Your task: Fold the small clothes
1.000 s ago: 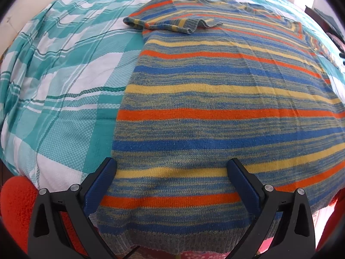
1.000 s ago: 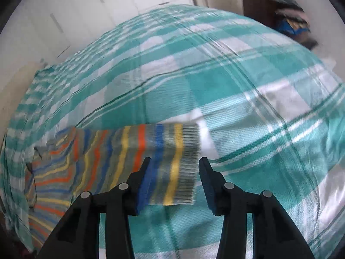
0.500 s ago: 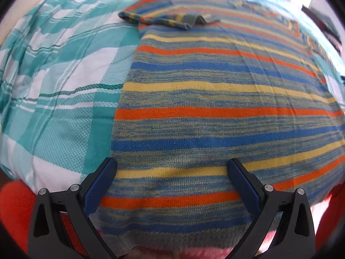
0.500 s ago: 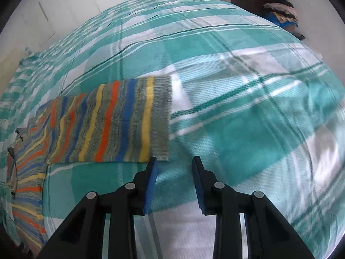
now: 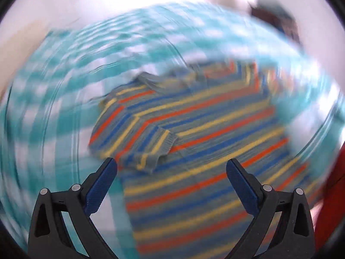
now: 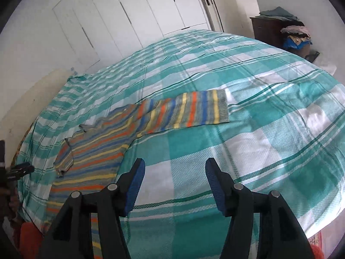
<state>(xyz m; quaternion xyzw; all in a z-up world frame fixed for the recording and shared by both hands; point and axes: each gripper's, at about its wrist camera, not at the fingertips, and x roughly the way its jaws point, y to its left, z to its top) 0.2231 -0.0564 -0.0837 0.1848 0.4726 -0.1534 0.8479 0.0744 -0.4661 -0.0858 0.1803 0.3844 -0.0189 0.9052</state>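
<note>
The striped knitted sweater [image 6: 97, 153] lies flat on the teal-and-white checked bedspread [image 6: 269, 129] — one sleeve [image 6: 187, 112] stretched out. The left gripper [image 5: 171, 182] hovers apart and empty; the right gripper [image 6: 174, 185], jaws opening, holds nothing. Best to pinch that sleeve at its cuff and lay it across the sweater's body — smoothly.

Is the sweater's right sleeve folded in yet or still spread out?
Spread: the right sleeve lies straight out on the bedspread, clear of the body.
</note>
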